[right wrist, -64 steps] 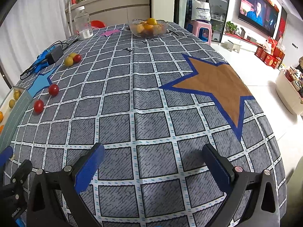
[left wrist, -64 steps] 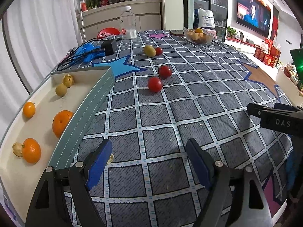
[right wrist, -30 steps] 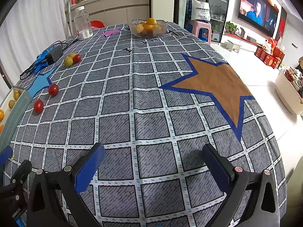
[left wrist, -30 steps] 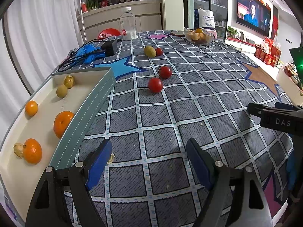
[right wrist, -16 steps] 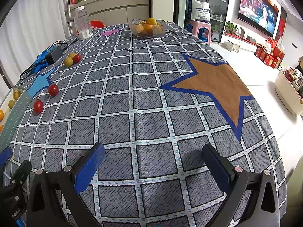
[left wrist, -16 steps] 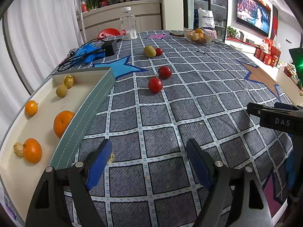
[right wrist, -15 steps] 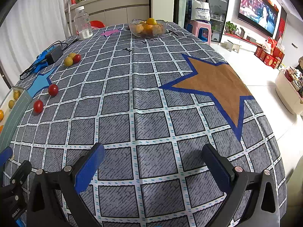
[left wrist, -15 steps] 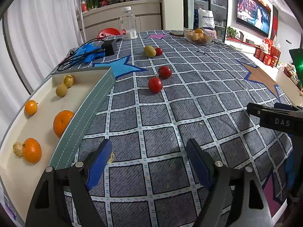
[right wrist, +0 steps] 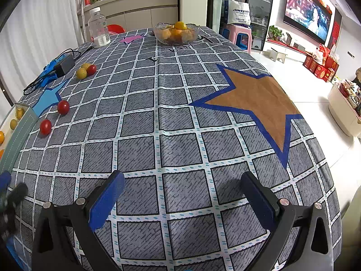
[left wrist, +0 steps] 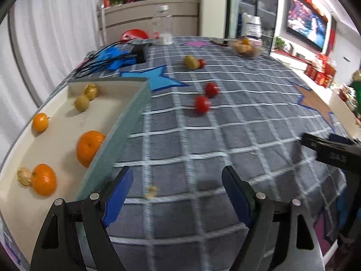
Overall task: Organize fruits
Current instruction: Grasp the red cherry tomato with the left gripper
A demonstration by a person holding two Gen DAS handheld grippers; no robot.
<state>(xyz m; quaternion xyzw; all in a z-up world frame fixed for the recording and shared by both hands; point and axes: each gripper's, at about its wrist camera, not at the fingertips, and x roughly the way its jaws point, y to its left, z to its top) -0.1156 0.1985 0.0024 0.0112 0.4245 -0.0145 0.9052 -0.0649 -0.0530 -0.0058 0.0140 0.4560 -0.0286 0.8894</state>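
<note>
Little has shifted since the earlier frames: only the left wrist view has turned blurred and tilted slightly, the fruit lying where it lay. Both the left gripper and the right gripper hang over the grey checked tablecloth with blue pads spread wide, nothing between them. Two red cherry tomatoes sit on the cloth just beside the shallow cream tray, which holds three oranges. A yellow-green fruit lies farther off; a glass bowl of fruit stands at the far edge.
</note>
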